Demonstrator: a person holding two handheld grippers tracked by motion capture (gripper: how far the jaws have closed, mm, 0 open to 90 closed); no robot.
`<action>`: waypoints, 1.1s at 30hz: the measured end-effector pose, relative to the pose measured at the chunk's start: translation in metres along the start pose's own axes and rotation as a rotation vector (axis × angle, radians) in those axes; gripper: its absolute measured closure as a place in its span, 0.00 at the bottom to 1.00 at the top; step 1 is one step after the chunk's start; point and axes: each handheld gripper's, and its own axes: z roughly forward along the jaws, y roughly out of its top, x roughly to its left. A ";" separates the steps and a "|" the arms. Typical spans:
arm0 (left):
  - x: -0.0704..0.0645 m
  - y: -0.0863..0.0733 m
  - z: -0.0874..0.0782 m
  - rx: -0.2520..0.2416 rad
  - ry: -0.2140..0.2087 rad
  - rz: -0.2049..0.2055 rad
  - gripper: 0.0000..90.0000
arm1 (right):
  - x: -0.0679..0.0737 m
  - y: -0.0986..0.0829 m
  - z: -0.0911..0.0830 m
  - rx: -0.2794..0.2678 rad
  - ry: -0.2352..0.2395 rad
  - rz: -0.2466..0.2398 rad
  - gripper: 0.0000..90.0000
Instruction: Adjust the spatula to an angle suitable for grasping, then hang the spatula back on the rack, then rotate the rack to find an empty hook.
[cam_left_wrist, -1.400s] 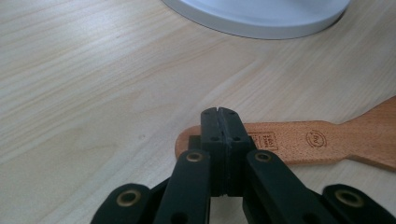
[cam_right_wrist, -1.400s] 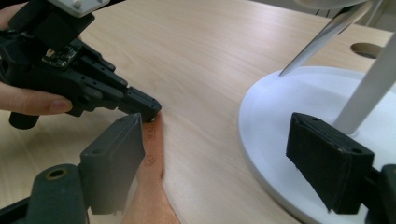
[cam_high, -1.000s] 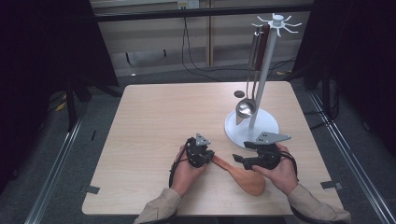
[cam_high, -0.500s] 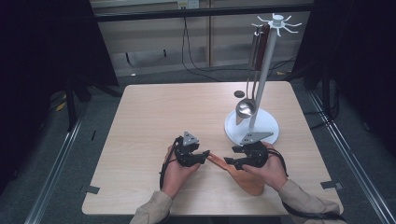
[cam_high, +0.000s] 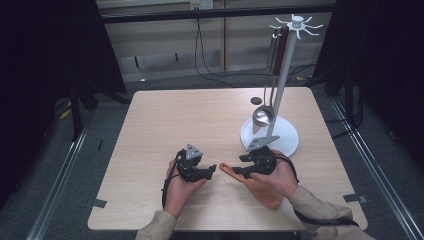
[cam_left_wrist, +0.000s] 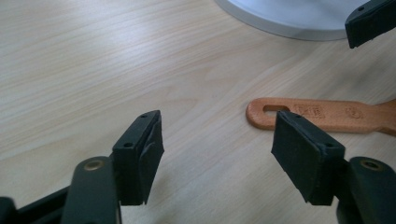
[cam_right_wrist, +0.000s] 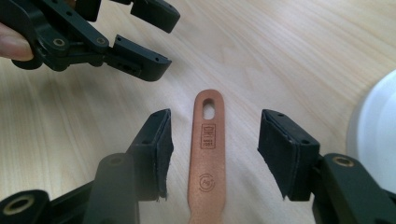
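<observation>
Two tools meet over a wooden spatula on the surface.

The spatula (cam_right_wrist: 207, 154) lies flat near the front edge, its handle pointing left. The right tool (cam_right_wrist: 212, 154) has its jaws apart on either side of the handle, not touching it. The left tool (cam_left_wrist: 217, 154), jaws also apart, faces the handle's holed end from just beside it. The white stand (cam_high: 270, 137) is behind, at right.
</observation>
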 end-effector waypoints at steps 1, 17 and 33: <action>0.001 -0.001 0.000 0.001 0.004 -0.001 0.34 | 0.001 0.001 0.001 0.010 -0.008 0.000 0.52; 0.016 -0.011 -0.017 -0.025 -0.005 -0.100 0.20 | 0.008 0.011 0.018 0.108 0.001 0.017 0.52; 0.029 -0.022 -0.032 0.002 0.053 -0.106 0.19 | 0.018 0.021 0.041 0.236 -0.059 -0.024 0.62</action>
